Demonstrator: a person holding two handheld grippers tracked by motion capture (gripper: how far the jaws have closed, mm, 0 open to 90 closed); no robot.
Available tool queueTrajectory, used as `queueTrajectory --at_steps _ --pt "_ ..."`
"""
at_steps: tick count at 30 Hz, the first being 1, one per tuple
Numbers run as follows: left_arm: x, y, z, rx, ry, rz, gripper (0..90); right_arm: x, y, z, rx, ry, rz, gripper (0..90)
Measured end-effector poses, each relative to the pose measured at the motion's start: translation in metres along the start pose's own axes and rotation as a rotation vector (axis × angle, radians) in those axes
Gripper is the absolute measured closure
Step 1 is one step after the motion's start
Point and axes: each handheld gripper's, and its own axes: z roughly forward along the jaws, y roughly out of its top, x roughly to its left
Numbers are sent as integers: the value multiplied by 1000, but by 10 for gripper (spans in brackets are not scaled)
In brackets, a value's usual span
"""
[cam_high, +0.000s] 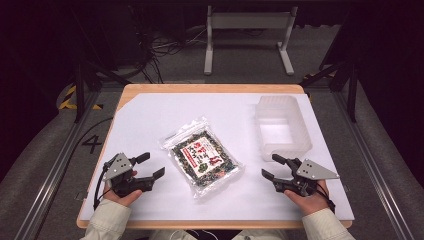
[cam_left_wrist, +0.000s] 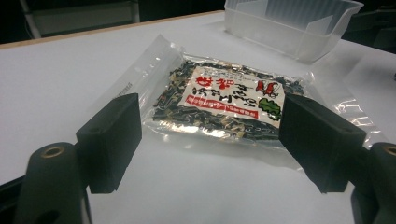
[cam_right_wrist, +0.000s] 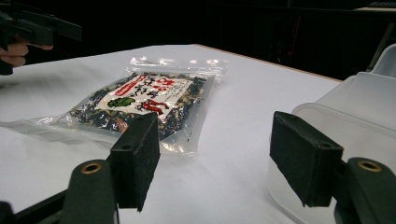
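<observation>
Seaweed packet (cam_high: 202, 157) flat mid-table. Left gripper (cam_high: 151, 165) and right gripper (cam_high: 270, 166) flank it, jaws spread, empty. Clear tub (cam_high: 283, 127) beyond packet's right.

Both grippers (cam_high: 146, 165) (cam_high: 274, 166) wide open, apart

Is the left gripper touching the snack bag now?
Apart. In the high view, bare white table surface lies between the left gripper and the snack bag. The left gripper view shows its open fingers short of the bag.

High view: overhead, facing forward and down on the surface (cam_high: 150, 115)
Gripper views: low, near; both share the packet (cam_left_wrist: 224, 100)
</observation>
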Motion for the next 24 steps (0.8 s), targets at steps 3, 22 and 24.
queueTrajectory --at_steps 3,22,24 --pt "0 7 2 -1 -1 -8 216 0 0 0 -2 1 2 330" --pt "20 46 24 -29 1 -28 187 1 1 3 -10 -2 3 319" --pt "23 47 28 -16 1 -39 181 0 1 2 -8 -3 6 318"
